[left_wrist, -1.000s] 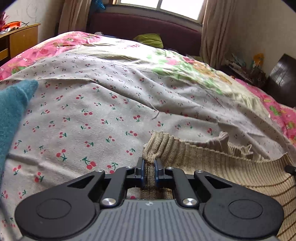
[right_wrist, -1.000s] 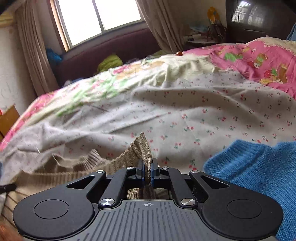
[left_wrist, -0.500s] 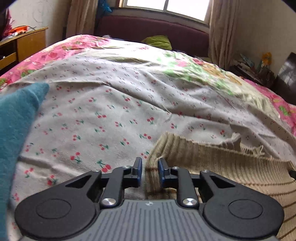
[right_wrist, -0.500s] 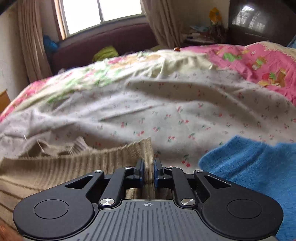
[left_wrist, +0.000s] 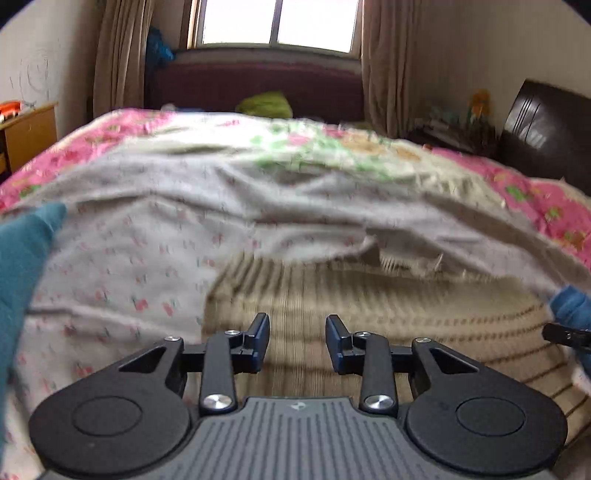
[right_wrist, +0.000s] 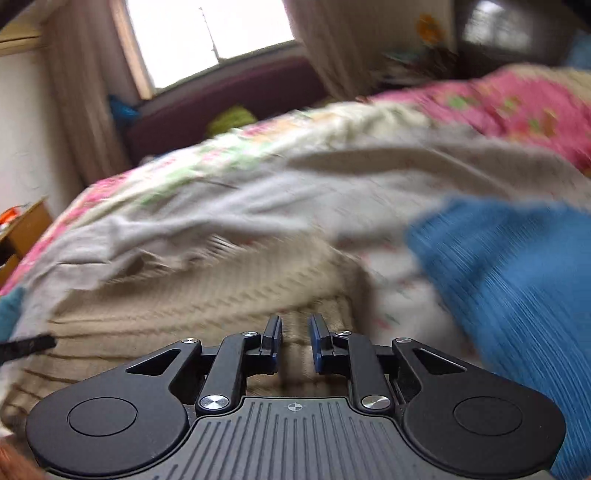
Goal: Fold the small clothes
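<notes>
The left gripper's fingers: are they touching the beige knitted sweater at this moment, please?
Apart. In the left wrist view the left gripper stands open, its jaws having just been opening, and the beige sweater lies beyond with clear gaps beside both pads.

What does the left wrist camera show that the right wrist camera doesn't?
Left wrist only: the left gripper seen from behind, its jaws have just been opening, nothing between them, and most of the teal knit garment. Right wrist only: the broad ribbed body of the blue knit garment, a mere sliver in the other. Both: the beige ribbed knit sweater, the cherry-print bedspread, the window.
</notes>
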A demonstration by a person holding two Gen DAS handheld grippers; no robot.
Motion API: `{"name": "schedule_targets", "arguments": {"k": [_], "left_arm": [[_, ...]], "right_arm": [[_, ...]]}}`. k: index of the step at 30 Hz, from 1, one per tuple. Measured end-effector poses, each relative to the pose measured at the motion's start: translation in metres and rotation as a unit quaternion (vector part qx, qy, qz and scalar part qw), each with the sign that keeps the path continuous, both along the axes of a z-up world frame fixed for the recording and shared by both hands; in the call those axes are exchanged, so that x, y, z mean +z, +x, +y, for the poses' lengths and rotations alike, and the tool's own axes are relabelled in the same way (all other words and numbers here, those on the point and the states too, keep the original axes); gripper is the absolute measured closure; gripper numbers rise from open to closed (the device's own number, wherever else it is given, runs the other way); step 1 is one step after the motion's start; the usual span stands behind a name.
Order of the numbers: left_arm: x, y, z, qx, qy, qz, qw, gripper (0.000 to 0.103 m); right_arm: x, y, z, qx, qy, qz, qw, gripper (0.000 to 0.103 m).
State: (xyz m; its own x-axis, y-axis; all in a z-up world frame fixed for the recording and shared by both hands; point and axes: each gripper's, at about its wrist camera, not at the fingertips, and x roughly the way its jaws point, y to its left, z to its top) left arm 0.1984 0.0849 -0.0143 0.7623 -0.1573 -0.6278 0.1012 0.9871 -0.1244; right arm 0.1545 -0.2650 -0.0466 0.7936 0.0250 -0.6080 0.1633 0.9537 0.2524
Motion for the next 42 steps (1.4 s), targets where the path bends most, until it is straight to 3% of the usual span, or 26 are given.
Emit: {"name": "schedule_targets", "arguments": {"k": [2,5,11,15,19,22,24,25,28,30,34,36,38,42], "left_arm": [[-0.016,0.003,0.005,0.007,0.019,0.017,0.9996,0.062],[-0.017,-0.001,0.012,0.012,0.033,0.011,0.9993,0.065],[-0.020,-0.005,0.004,0.018,0.084,0.002,0.9963,0.065],[-0.006,-0.015,-0.002,0.032,0.105,-0.005,0.9939,0.065],[0.016,-0.041,0.005,0.062,0.082,-0.024,0.9944,0.063],[0.015,-0.054,0.007,0.077,0.090,-0.012,0.9929,0.062],[0.004,-0.055,0.011,0.086,0.105,0.026,0.9903,0.062],[-0.002,-0.052,0.014,0.090,0.108,0.055,0.9886,0.061],[-0.016,-0.047,0.026,0.112,0.088,0.095,0.9852,0.049],[-0.012,-0.048,0.027,0.122,0.090,0.097,0.9837,0.048],[0.003,-0.064,0.019,0.112,0.109,0.073,0.9849,0.048],[0.009,-0.071,0.014,0.109,0.116,0.065,0.9851,0.048],[0.006,-0.071,0.009,0.102,0.128,0.086,0.9828,0.048],[-0.006,-0.067,0.003,0.097,0.152,0.112,0.9772,0.048]], "right_arm": [[-0.009,-0.002,-0.013,-0.023,0.013,0.000,1.000,0.096],[-0.019,-0.004,-0.022,-0.059,0.018,-0.001,0.998,0.095],[-0.019,-0.010,-0.025,-0.051,0.023,-0.012,0.998,0.091],[-0.002,-0.026,-0.020,-0.048,0.007,-0.069,0.996,0.083],[0.016,-0.041,0.000,0.005,-0.022,-0.121,0.992,0.083],[0.011,-0.036,0.015,0.040,-0.044,-0.090,0.994,0.083],[-0.004,-0.019,0.018,0.059,-0.046,-0.019,0.997,0.082],[-0.009,-0.018,0.016,0.052,-0.045,-0.014,0.998,0.082],[-0.005,-0.019,0.012,0.048,-0.032,-0.019,0.998,0.082],[-0.003,-0.022,0.009,0.041,-0.029,-0.023,0.998,0.082],[0.013,-0.037,0.011,0.046,-0.035,-0.075,0.995,0.081],[0.008,-0.030,0.011,0.052,-0.041,-0.045,0.997,0.081],[-0.006,-0.020,0.009,0.048,-0.038,-0.002,0.998,0.081],[-0.002,-0.024,0.004,0.046,-0.021,-0.015,0.999,0.080]]}}
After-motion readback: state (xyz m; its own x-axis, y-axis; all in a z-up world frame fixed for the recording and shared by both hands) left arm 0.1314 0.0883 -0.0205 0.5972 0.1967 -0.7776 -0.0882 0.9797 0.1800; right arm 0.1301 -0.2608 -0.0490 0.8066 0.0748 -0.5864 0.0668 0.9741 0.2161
